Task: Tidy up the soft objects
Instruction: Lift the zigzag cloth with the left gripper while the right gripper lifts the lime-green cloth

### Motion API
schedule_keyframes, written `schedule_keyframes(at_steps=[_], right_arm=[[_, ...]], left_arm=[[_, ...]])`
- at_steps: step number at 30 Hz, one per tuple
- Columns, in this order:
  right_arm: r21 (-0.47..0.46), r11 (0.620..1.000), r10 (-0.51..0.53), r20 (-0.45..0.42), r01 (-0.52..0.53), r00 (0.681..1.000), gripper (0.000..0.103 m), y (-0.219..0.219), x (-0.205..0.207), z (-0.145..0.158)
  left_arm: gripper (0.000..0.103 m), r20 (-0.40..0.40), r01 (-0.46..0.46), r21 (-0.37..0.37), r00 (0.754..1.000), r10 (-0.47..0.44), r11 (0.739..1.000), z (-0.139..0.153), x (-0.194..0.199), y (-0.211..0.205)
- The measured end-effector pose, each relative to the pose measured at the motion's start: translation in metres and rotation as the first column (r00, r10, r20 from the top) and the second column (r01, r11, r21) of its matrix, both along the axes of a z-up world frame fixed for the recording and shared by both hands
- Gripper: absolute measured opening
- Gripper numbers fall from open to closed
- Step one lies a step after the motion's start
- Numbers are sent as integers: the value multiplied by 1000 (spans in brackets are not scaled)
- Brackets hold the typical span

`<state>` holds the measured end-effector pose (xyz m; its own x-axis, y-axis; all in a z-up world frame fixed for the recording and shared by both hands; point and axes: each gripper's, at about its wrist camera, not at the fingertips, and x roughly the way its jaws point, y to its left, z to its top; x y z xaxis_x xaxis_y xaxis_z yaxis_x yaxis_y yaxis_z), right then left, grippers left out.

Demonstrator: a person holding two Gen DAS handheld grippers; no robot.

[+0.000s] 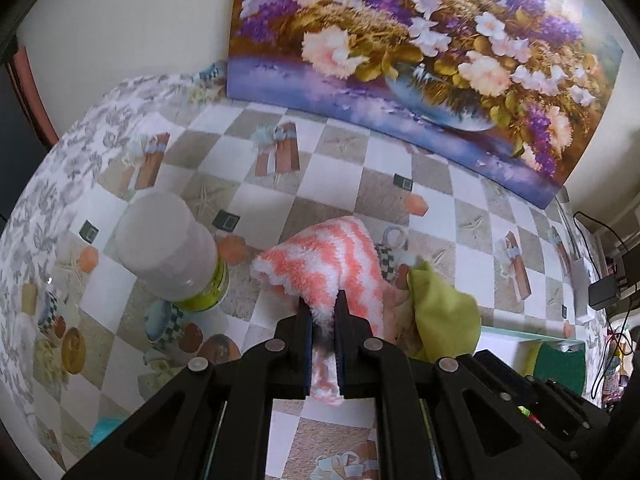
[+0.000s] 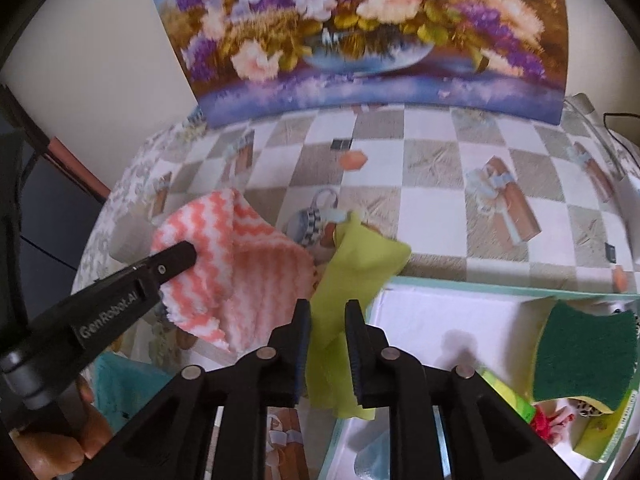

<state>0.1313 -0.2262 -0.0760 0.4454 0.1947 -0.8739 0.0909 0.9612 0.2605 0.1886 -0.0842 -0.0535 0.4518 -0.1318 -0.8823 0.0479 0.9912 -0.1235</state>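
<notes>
Yellow-green cloth point(image 2: 352, 276) overhangs white tray point(image 2: 420, 320) rim; checkered tablecloth point(image 2: 440, 208) beyond bare.

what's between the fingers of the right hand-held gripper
A yellow-green cloth hangs between the parted fingers of the right hand-held gripper, seen in the right wrist view.

Your room bg: table against plain wall, floral painting behind.

You had a cream wall point(image 1: 120, 20) w/ a big flower painting point(image 1: 420, 60) leaning on it at the table's far edge. Tablecloth point(image 2: 432, 204) was checkered grey/white w/ printed motifs. Dark cables point(image 1: 600, 240) hung at right. Light was soft, even.
</notes>
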Motion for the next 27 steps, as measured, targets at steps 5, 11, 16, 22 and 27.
schedule_keyframes(at_steps=[5,11,16,22,27], right_arm=[[-61,998,8,-42,-10,999,31,7,4,-16],[-83,995,43,-46,-46,998,31,17,6,-19],[-87,994,64,-61,-69,996,31,25,8,-25],[-105,989,95,-87,-104,992,41,36,11,-40],[-134,979,137,-100,-150,985,49,50,9,-45]], left_arm=[[9,-18,1,-4,1000,-1,1000,-7,3,1],[9,-32,-6,10,999,7,1000,-14,5,3],[9,-47,-24,13,999,25,1000,-20,6,9],[9,-52,-36,10,998,37,999,-23,9,14],[9,-45,-60,26,997,61,998,-22,10,21]])
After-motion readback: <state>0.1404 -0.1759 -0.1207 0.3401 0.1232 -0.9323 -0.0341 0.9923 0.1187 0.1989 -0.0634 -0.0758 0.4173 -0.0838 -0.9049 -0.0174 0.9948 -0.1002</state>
